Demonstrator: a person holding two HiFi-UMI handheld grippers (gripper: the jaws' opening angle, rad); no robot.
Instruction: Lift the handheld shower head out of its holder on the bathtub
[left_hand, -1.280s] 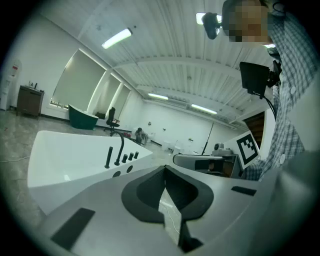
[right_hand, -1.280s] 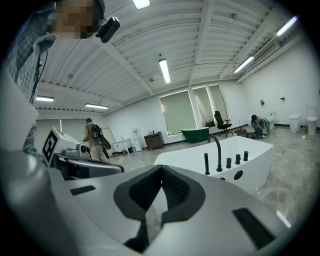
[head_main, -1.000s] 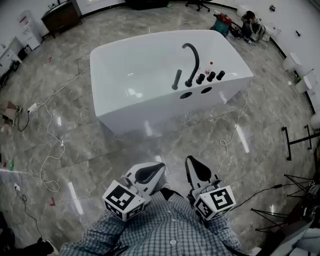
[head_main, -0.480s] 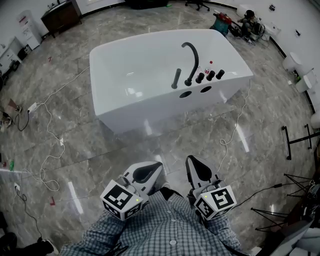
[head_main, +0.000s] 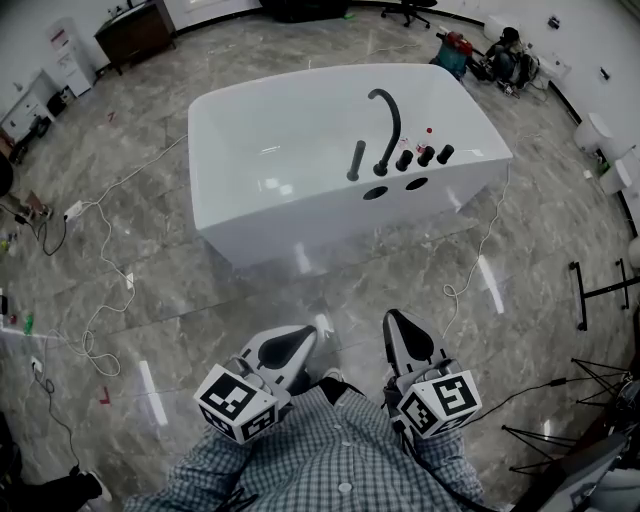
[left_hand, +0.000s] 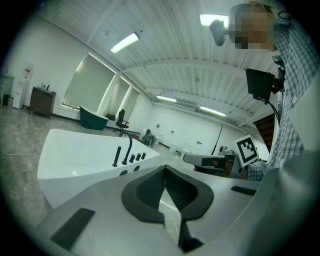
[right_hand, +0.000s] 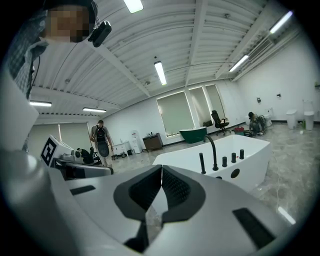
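Note:
A white bathtub (head_main: 300, 215) stands on the marble floor ahead of me. On its near rim a black handheld shower head (head_main: 356, 160) stands upright in its holder, left of the curved black spout (head_main: 388, 120) and three knobs (head_main: 425, 156). My left gripper (head_main: 300, 340) and right gripper (head_main: 393, 322) hang close to my chest, well short of the tub, both shut and holding nothing. The left gripper view has the shower head (left_hand: 117, 156) far beyond the shut left gripper (left_hand: 165, 171). In the right gripper view the shower head (right_hand: 202, 163) also lies far beyond the shut right gripper (right_hand: 161, 170).
White cables (head_main: 100, 290) trail over the floor left of the tub, and another cable (head_main: 470, 265) runs at its right. A black stand (head_main: 600, 290) is at the right. A person (right_hand: 101, 137) stands far off, and a green tub (right_hand: 192, 134) sits at the back.
The right gripper has shifted slightly right and lower in the head view. The tub sits a little lower and further right in that view. Both grippers stay shut.

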